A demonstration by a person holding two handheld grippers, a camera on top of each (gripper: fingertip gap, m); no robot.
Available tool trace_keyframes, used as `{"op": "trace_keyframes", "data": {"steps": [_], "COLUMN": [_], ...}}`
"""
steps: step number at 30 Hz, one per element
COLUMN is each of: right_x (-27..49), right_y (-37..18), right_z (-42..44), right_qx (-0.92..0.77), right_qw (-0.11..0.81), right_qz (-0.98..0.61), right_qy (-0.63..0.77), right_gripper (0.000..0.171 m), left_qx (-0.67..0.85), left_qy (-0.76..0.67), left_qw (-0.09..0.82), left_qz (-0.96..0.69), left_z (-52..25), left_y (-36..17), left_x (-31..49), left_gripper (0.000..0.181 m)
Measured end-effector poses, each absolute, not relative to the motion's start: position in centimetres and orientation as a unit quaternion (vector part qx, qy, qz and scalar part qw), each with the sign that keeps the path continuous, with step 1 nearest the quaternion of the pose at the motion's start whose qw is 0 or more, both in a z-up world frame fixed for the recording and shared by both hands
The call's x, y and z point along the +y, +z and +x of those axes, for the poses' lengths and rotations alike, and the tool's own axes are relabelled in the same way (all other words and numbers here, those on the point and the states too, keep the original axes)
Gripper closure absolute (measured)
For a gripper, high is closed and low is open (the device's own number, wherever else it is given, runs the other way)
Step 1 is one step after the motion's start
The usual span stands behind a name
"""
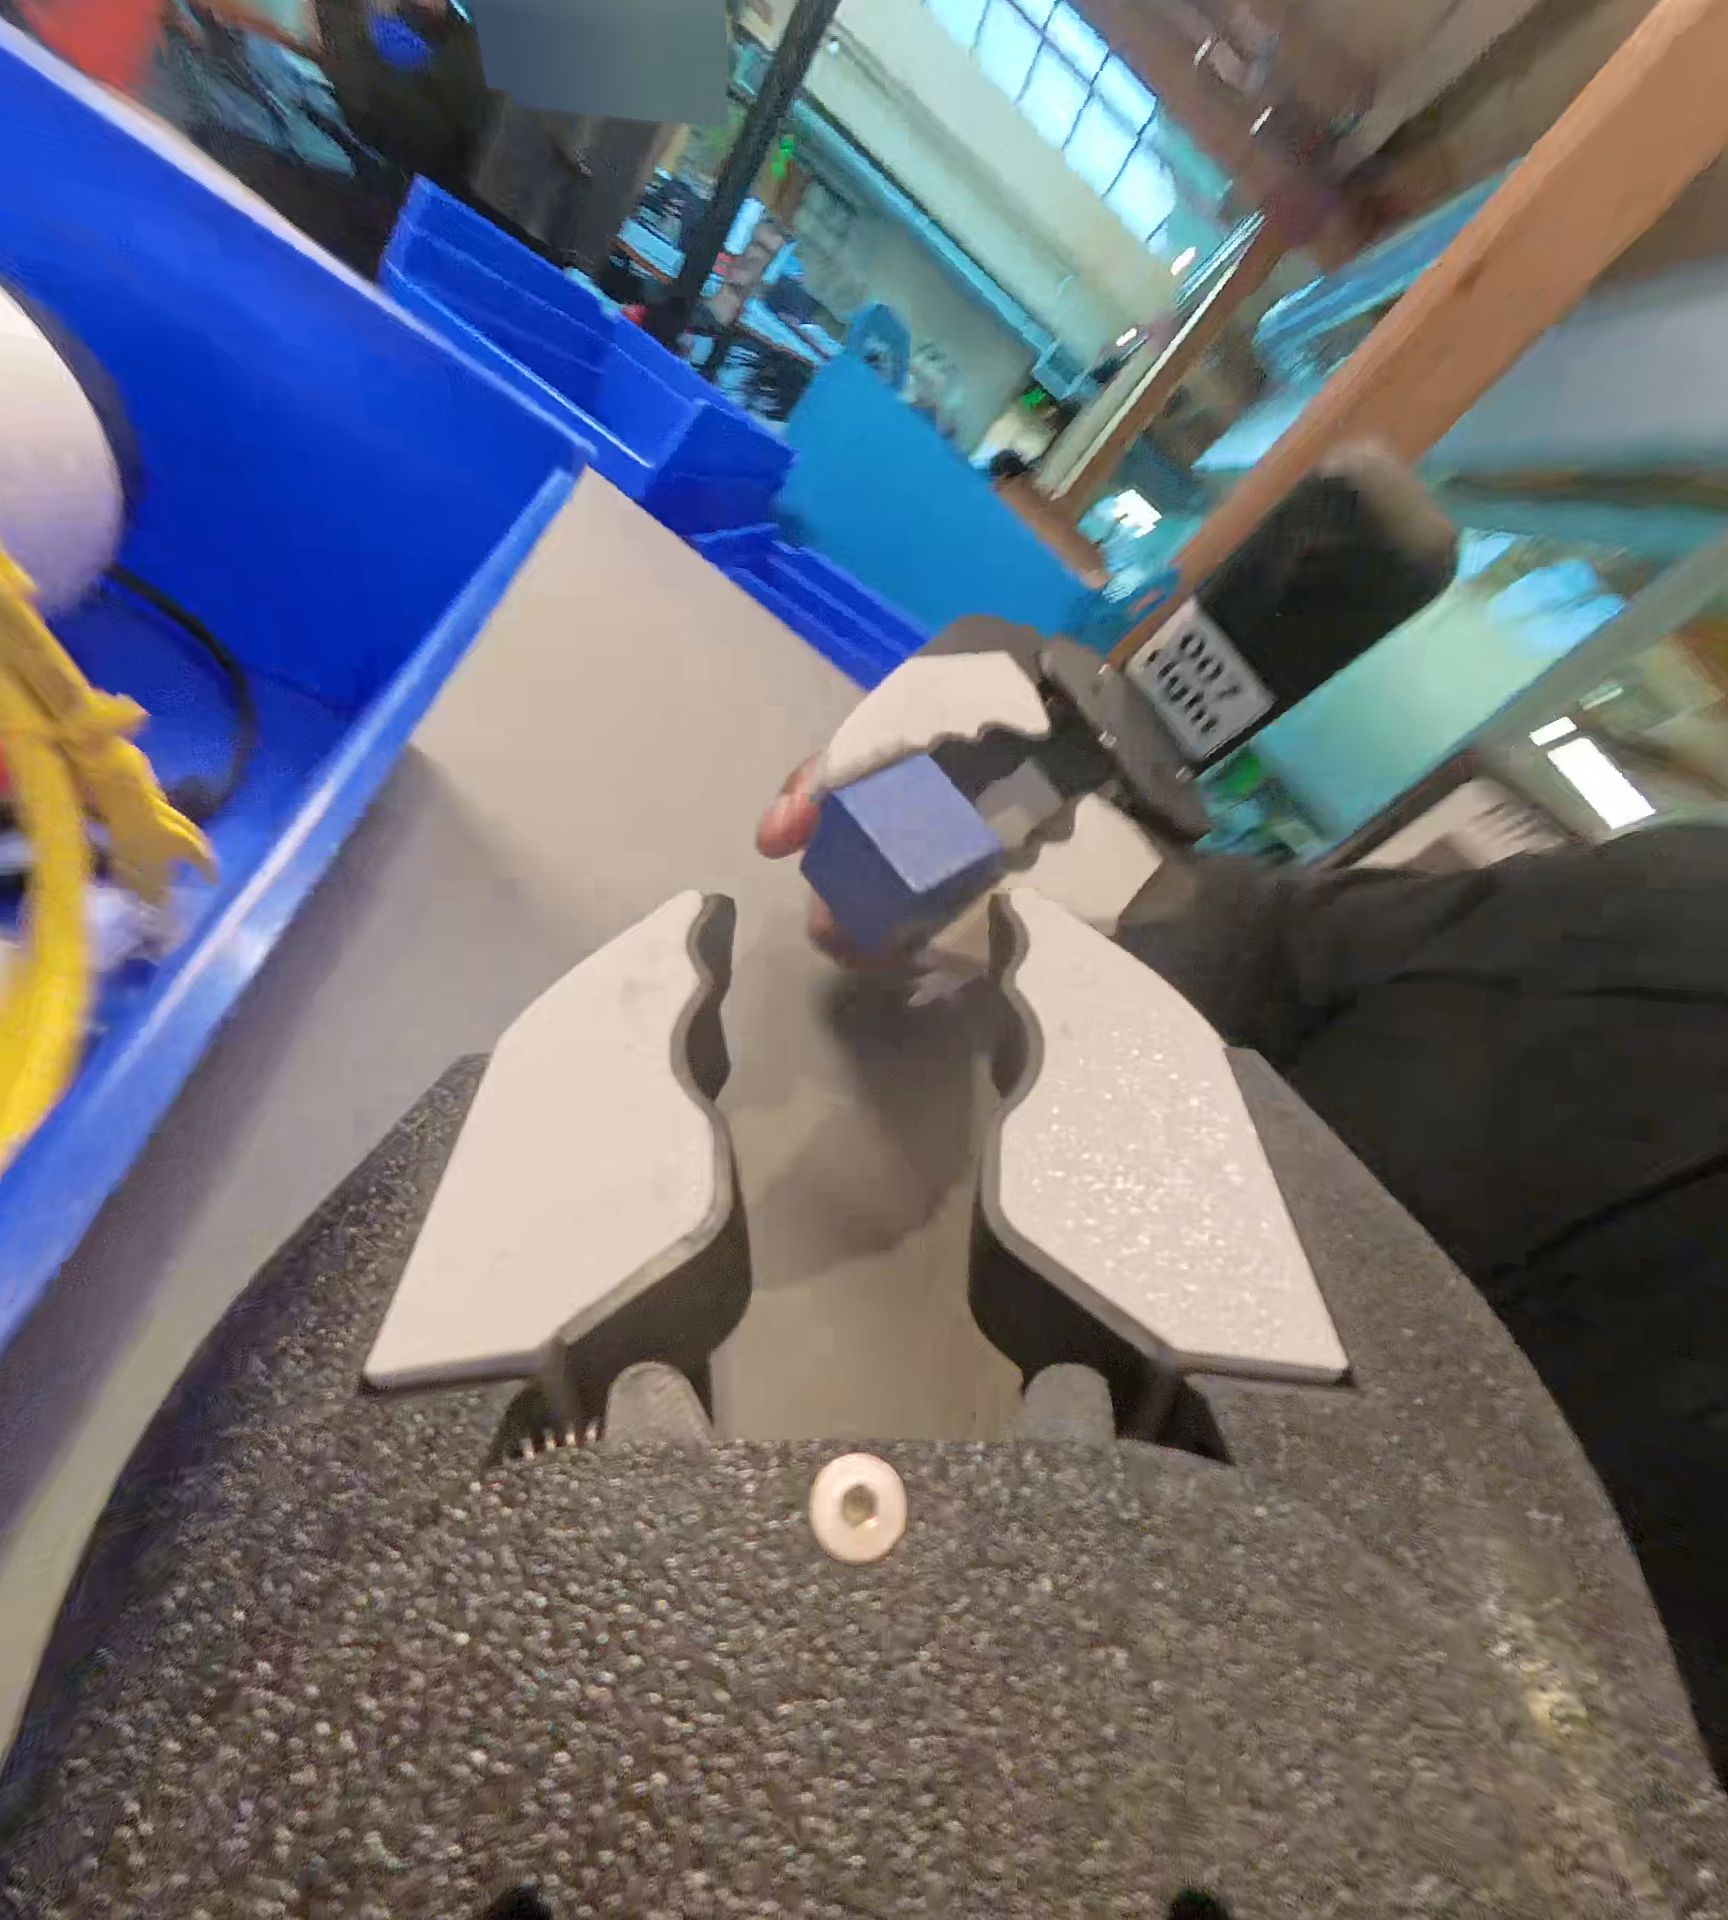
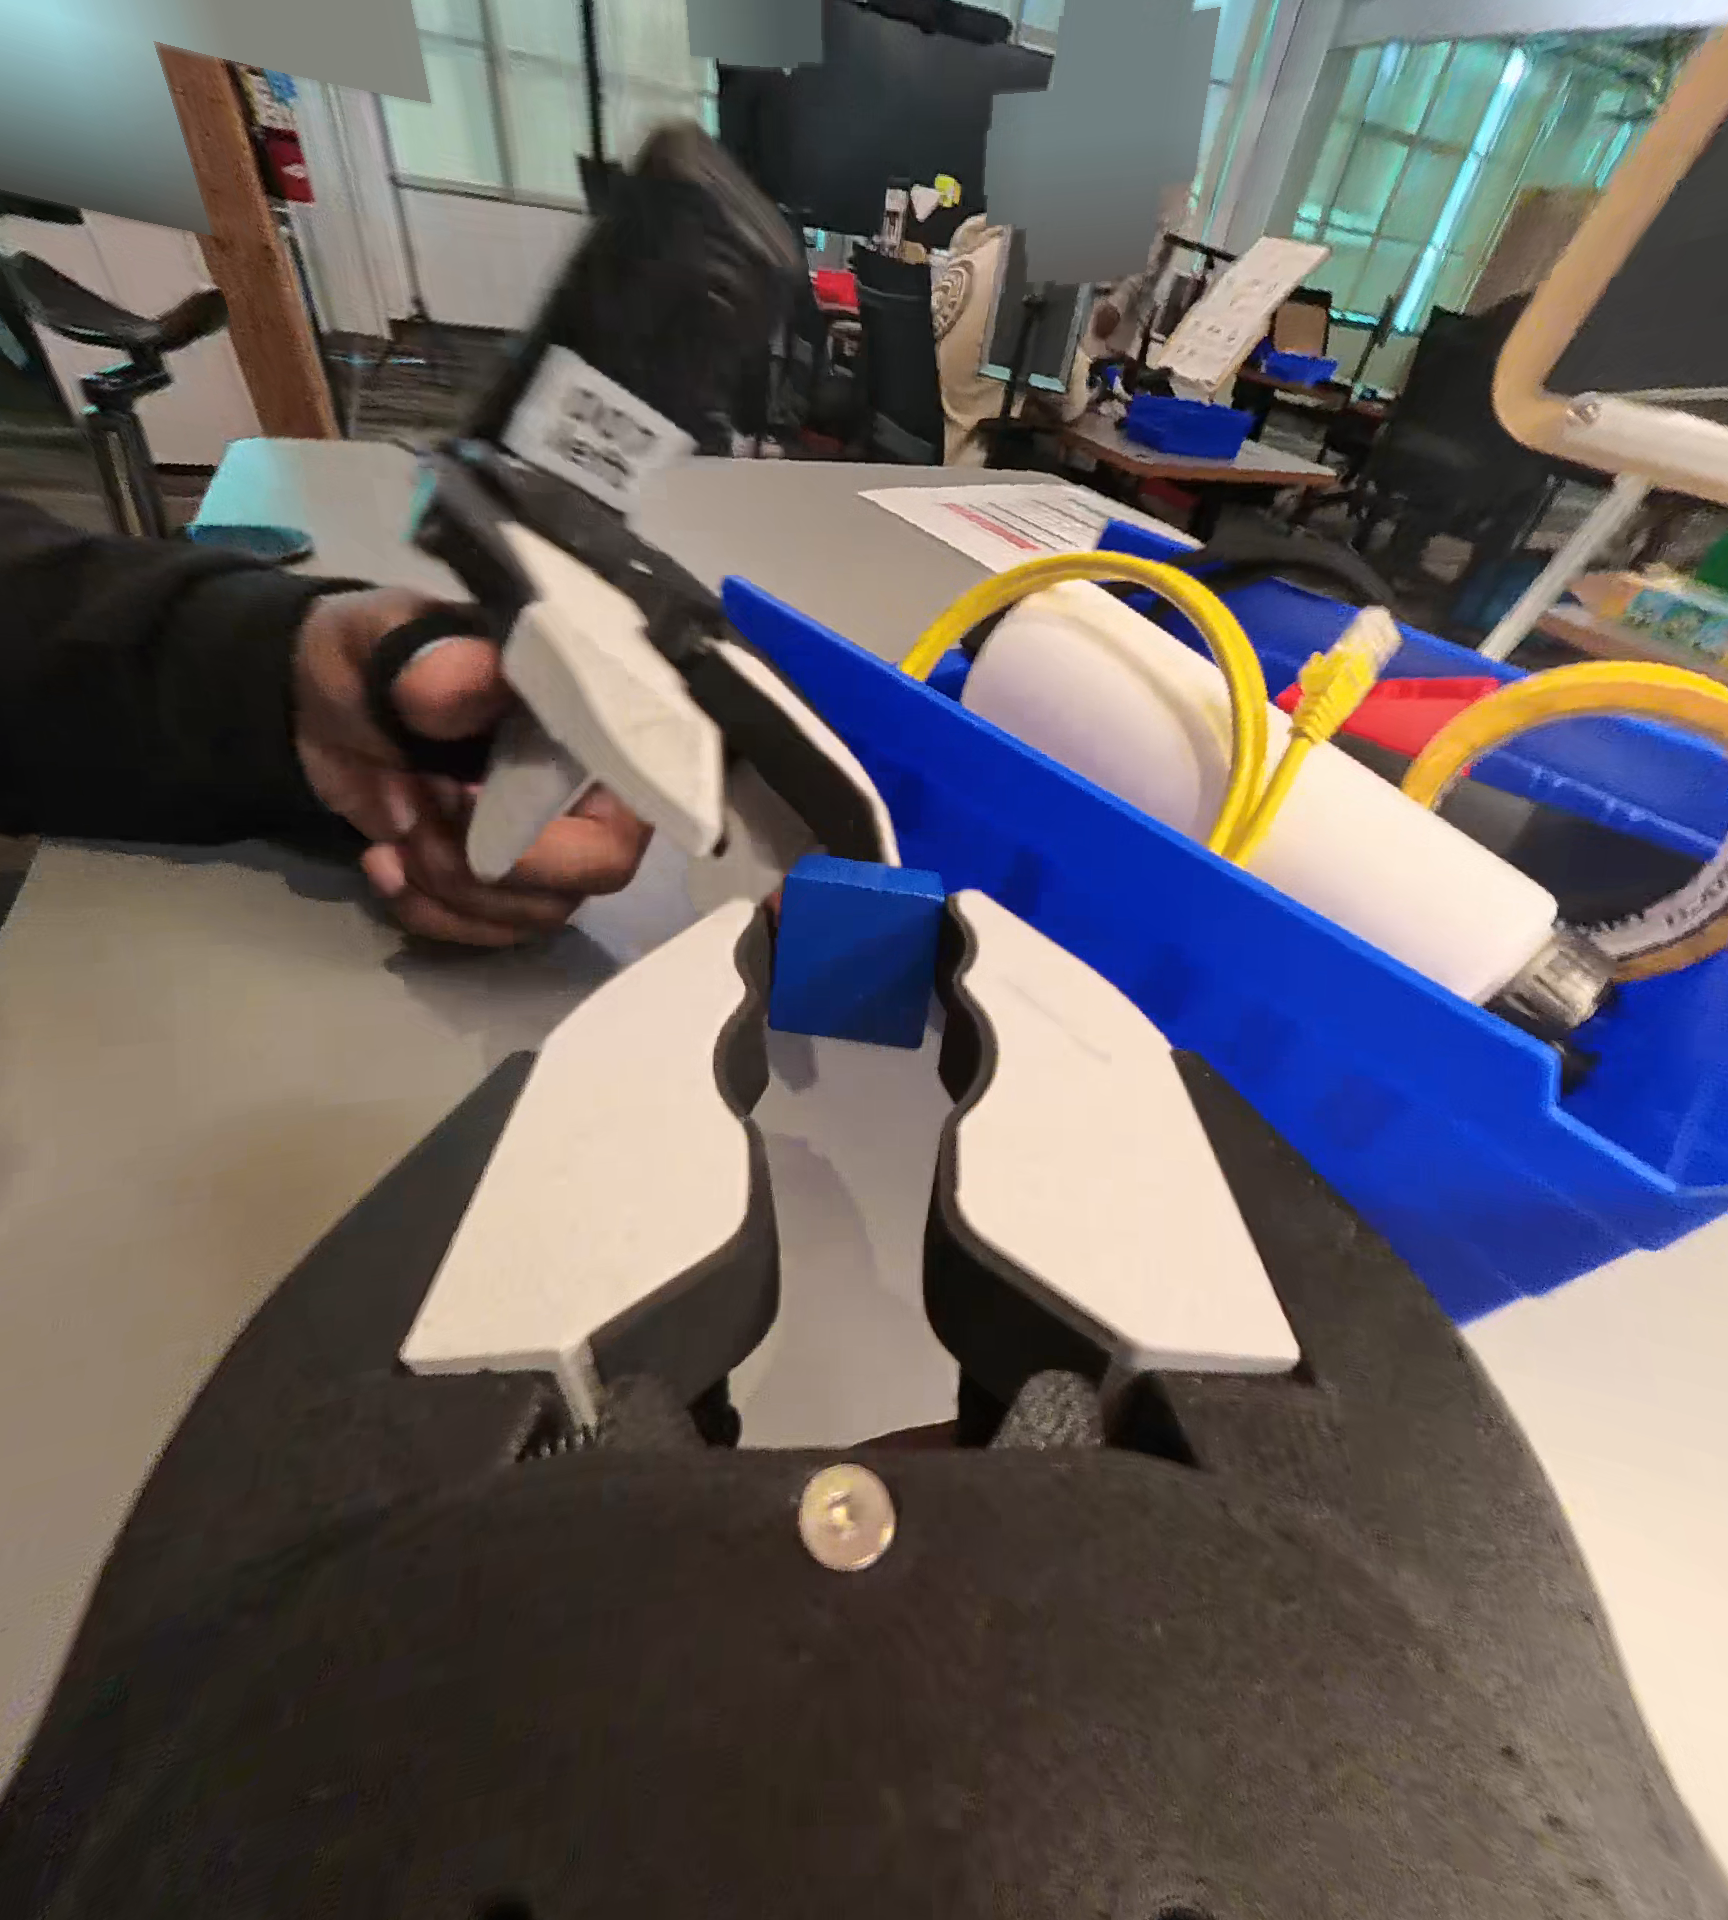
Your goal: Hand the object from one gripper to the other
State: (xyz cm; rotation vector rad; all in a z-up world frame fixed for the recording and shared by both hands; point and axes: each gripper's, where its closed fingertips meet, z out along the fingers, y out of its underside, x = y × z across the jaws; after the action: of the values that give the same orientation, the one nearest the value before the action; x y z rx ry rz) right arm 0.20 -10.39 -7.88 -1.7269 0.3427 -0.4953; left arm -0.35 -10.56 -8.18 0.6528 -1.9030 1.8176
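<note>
1. Right wrist view: the grey table (image 2: 164,1091) is your working floor, and you hold both tools above it so the exchange happens in free air, clear of clutter.
2. The blue bin (image 2: 1203,987) sits at three o'clock of the right gripper, with a white roll (image 2: 1151,748), yellow cable (image 2: 1244,707) and tape ring (image 2: 1712,790) inside; it lies just beside the handover spot, not in the way.
3. Your right gripper (image 2: 855,935) pinches the blue block (image 2: 855,961) at its fingertips, leaving much of the block's far end proud, probably so the other tool has faces to take.
4. Your left gripper (image 2: 787,831) comes in from eleven o'clock, tilted down at the block. In its own view its jaws stand spread and empty, with the block at twelve o'clock, just beyond the tips.
5. I judge the transfer not yet made: close the left on the block before you slacken the right.
</note>
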Motion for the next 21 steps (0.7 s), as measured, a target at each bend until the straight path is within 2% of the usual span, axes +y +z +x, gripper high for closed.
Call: {"op": "trace_keyframes", "data": {"steps": [2, 3, 13, 15, 18, 21], "right_x": [-9.8, -9.5, -8.7, -8.5, -8.5, -8.8], "right_y": [-7.9, -7.9, -6.0, -6.5, -7.0, -7.3], "right_z": [-0.6, -1.0, -3.4, -3.6, -3.3, -2.7], "right_qx": [0.115, 0.096, -0.012, -0.028, -0.026, 0.004], "right_qw": [0.608, 0.608, 0.645, 0.637, 0.623, 0.626], "right_qz": [-0.751, -0.75, -0.697, -0.699, -0.705, -0.718], "right_qy": [-0.231, -0.243, -0.314, -0.324, -0.338, -0.306], "right_gripper": [0.141, 0.141, 0.141, 0.141, 0.142, 0.138], "left_qx": [-0.65, -0.644, -0.624, -0.613, -0.645, -0.722], "left_qy": [0.644, 0.638, 0.608, 0.611, 0.631, 0.657], "left_qw": [0.304, 0.319, 0.432, 0.443, 0.377, 0.165], "left_qz": [0.265, 0.278, 0.235, 0.235, 0.21, 0.143], "left_z": [-0.9, -0.9, -5.2, -5.3, -5.0, -3.6], "left_y": [-8.1, -8.3, -6.8, -6.6, -6.9, -7.0], "left_x": [-10.9, -11.0, -12.0, -12.0, -11.8, -11.3], "left_gripper": [0.133, 0.132, 0.133, 0.145, 0.149, 0.15]}}
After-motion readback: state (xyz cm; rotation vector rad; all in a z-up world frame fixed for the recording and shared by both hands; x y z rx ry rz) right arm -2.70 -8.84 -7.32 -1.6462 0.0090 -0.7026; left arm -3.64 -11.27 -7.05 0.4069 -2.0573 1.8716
